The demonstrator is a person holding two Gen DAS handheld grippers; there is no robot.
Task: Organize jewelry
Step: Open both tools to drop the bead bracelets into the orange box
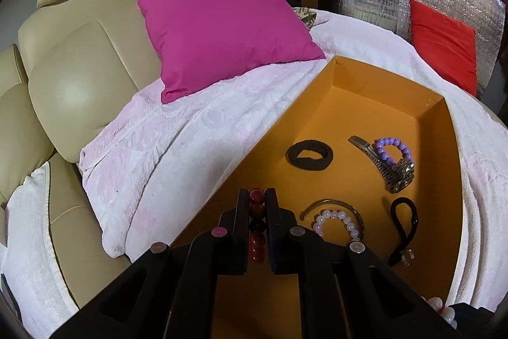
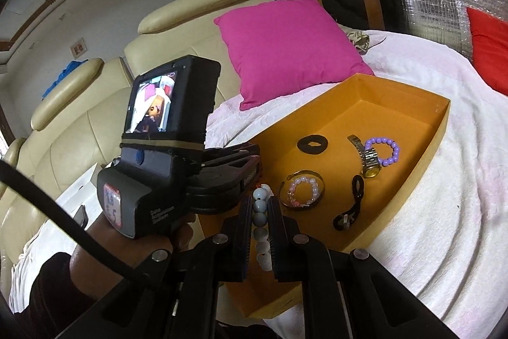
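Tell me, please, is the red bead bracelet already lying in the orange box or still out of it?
Still out: the left gripper is shut on the red bead bracelet, holding it above the orange box.

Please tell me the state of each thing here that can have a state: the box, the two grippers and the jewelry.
Orange cardboard box: open, no lid.
Left gripper: shut on dark red bead bracelet.
Right gripper: shut on pale grey bead bracelet.
Metal wristwatch: unclasped, lying in the box.
Purple bead bracelet: lying in the box.
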